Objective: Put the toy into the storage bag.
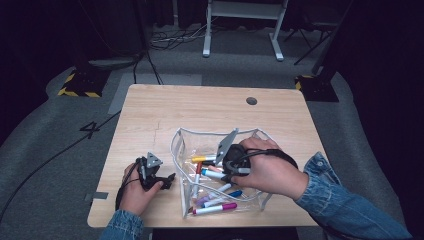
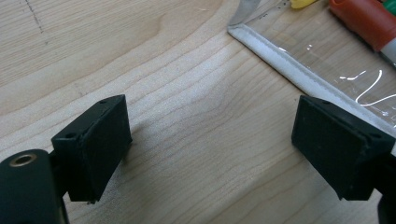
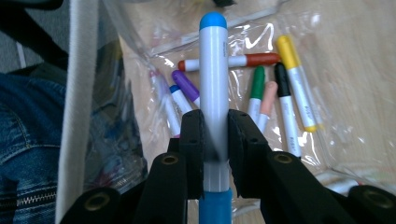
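Markers are what I'm handling: my right hand-held gripper (image 3: 215, 140) is clamping a blue marker (image 3: 214, 88) mid-barrel over the clear pouch (image 1: 179, 150) on the table (image 1: 150, 110). Light, stiff, probably slippery plastic. Left hand-held gripper (image 2: 210, 149) is resting with jaws apart.

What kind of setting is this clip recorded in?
Probably a lab or recording studio rather than a home: a lone wooden table on grey carpet, dark curtains all round, cables across the floor, and hazard-striped stand bases beside the table.
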Demonstrator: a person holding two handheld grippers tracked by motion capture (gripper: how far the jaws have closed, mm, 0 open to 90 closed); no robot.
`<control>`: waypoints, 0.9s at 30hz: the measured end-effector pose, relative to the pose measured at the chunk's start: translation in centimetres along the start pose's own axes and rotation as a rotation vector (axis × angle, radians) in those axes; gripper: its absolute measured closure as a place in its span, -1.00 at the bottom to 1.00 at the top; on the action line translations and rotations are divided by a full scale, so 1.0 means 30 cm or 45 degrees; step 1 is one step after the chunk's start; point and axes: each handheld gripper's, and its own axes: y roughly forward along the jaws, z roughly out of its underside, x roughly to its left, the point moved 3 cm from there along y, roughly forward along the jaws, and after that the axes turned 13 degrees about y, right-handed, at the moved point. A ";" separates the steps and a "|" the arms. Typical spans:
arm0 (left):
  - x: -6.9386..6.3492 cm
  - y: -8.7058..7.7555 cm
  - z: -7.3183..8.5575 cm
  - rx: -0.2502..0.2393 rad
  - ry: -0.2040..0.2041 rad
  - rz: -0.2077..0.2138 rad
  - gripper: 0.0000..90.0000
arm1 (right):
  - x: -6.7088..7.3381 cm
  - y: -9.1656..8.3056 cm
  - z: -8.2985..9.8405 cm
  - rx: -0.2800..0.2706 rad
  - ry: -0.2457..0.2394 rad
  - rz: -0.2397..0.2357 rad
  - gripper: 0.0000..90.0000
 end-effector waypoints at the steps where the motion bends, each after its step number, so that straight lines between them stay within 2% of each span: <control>1: 0.000 0.000 0.000 0.000 0.000 0.000 -0.73 | 0.009 0.014 -0.005 0.022 -0.017 -0.010 0.71; 5: 0.001 0.000 0.000 0.000 0.002 -0.001 -0.73 | 0.032 0.064 -0.021 0.112 -0.097 -0.005 0.71; 9: 0.001 0.000 0.000 0.000 0.004 -0.003 -0.73 | 0.050 0.113 -0.033 0.168 -0.163 -0.047 0.71; 10: 0.000 0.000 0.000 0.000 0.000 0.000 -0.73 | 0.051 0.125 -0.035 0.176 -0.165 -0.065 0.67; 11: 0.001 0.000 0.000 0.001 0.005 -0.003 -0.73 | 0.048 0.134 -0.037 0.169 -0.164 -0.078 0.53; 13: 0.000 0.000 0.000 0.000 0.000 0.000 -0.73 | 0.041 0.150 -0.035 0.172 -0.143 -0.091 0.38; 16: 0.001 0.000 0.000 0.000 0.004 -0.002 -0.73 | 0.018 0.143 -0.040 0.108 -0.148 -0.050 0.18; 21: 0.000 0.001 0.000 0.000 0.000 0.004 -0.73 | -0.036 0.080 -0.040 -0.024 -0.034 -0.009 0.09; 27: 0.000 0.001 -0.001 0.000 0.000 0.003 -0.73 | -0.130 -0.046 -0.004 -0.207 0.094 0.057 0.07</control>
